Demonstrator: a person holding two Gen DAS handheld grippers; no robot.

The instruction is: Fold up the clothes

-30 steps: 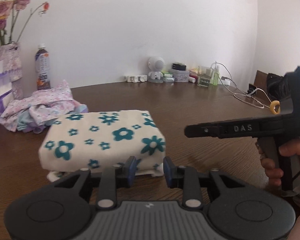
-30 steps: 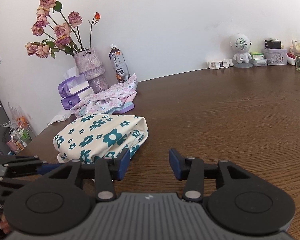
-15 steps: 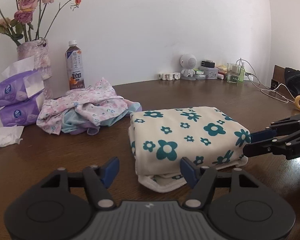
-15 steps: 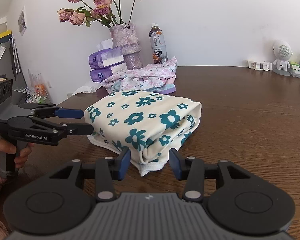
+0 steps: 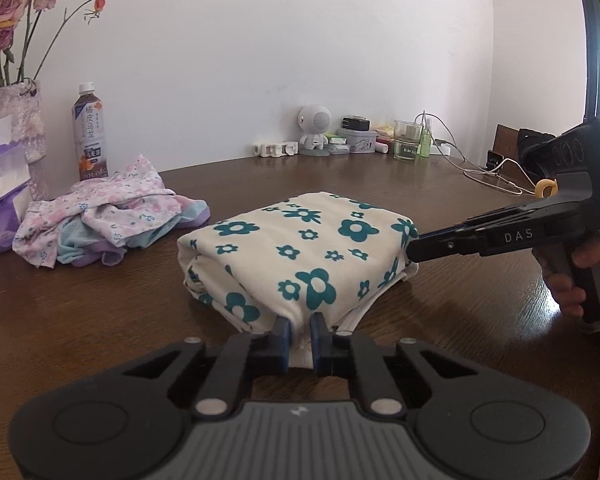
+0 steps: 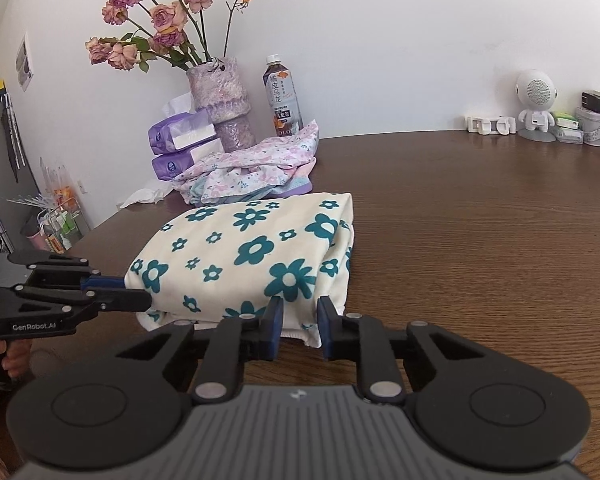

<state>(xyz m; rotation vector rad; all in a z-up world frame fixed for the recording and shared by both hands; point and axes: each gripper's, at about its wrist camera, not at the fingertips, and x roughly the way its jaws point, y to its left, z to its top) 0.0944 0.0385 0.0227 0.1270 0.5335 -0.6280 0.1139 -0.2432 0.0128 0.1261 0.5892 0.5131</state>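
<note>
Your left tongs and right tongs are closing on the near edge of the folded floral garment on the table; next, lift both together, level.

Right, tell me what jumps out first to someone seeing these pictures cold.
The folded cloth with teal flowers sits mid-table, and both grippers are closing on its near edge: the left gripper on one corner, the right gripper on the other, fabric between the jaws of each. Behind it lies a crumpled pink pile, with a vase of roses at the wall.
</note>
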